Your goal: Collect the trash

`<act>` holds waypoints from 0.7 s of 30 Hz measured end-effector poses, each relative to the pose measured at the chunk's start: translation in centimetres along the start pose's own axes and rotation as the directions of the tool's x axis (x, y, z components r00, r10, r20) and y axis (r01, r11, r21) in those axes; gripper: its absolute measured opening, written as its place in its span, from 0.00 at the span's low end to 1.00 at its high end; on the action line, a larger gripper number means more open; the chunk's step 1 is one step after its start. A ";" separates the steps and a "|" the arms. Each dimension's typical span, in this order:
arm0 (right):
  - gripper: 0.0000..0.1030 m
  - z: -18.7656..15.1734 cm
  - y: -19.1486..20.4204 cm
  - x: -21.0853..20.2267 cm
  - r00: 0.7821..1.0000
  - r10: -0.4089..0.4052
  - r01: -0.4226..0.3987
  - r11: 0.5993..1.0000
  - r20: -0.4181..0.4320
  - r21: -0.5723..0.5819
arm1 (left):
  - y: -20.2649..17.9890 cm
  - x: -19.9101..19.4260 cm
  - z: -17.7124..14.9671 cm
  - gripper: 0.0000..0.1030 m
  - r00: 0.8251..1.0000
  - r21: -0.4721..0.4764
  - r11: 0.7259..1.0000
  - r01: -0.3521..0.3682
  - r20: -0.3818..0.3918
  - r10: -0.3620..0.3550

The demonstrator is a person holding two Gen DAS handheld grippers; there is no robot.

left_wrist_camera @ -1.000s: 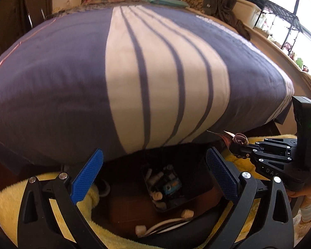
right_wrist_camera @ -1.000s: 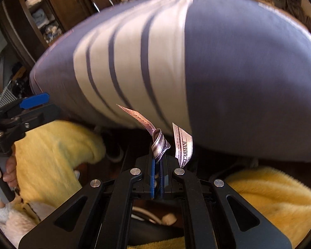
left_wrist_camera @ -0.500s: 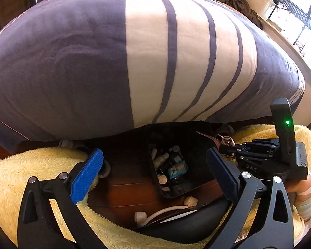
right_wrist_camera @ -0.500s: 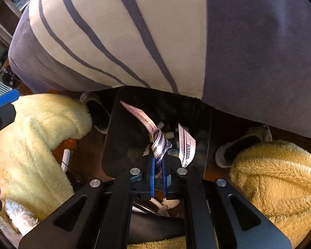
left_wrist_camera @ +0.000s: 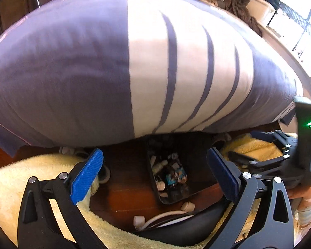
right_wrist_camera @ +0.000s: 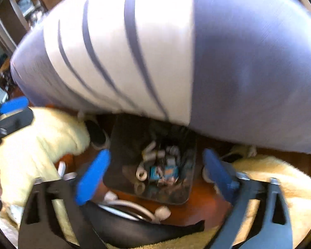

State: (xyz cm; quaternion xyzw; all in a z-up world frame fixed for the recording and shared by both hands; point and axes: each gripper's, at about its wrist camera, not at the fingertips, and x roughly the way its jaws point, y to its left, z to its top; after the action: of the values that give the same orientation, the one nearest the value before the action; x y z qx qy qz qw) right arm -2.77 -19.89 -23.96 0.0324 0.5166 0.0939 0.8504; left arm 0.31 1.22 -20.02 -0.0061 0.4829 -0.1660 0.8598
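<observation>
A black bin [left_wrist_camera: 155, 188] stands on the wooden floor under the bed's edge. It holds small white bottles and a blue-and-orange packet [left_wrist_camera: 176, 175]. My left gripper [left_wrist_camera: 154, 153] is open above and in front of it, with nothing between its blue pads. In the right wrist view the same bin [right_wrist_camera: 124, 145] lies straight ahead. My right gripper [right_wrist_camera: 156, 153] hangs over it with jaws opening wide and nothing between them. The picture is blurred and I cannot pick out the pink ribbon scrap among the trash [right_wrist_camera: 161, 171]. The right gripper's black frame [left_wrist_camera: 280, 151] shows at the right.
A purple and white striped bedcover [left_wrist_camera: 134, 72] bulges over the bin. Yellow fluffy blankets [left_wrist_camera: 10, 186] [right_wrist_camera: 280, 176] lie on both sides. A white cable and plugs [left_wrist_camera: 165, 215] rest on a black object below. A slipper [right_wrist_camera: 97, 137] sits left of the bin.
The right gripper, shut on a curled pink ribbon scrap, dipped over the bin and sprang wide open; the scrap has left its fingers. The left gripper stayed open and barely moved.
</observation>
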 end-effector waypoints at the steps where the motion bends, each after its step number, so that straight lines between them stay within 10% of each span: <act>1: 0.97 0.5 -0.2 -1.5 0.999 -0.010 0.010 1.000 0.036 0.007 | -0.1 -0.7 0.3 0.92 1.000 0.001 1.000 -0.004 0.021 0.004; 9: 0.97 3.5 -1.3 -12.2 0.946 -0.111 0.101 0.994 0.303 0.047 | -1.6 -8.3 3.6 0.92 0.973 0.031 0.999 -0.025 0.230 0.017; 21: 0.97 6.3 0.2 -25.7 0.758 -0.203 0.195 0.977 0.619 0.082 | -5.4 -19.2 7.6 0.92 0.858 0.086 0.994 -0.074 0.513 0.020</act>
State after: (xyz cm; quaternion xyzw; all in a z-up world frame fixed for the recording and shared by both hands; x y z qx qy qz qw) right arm -8.81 -24.44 1.42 0.0120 0.2069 -0.0160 0.9782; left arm -4.09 0.58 0.88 0.0062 0.2284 -0.1622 0.9599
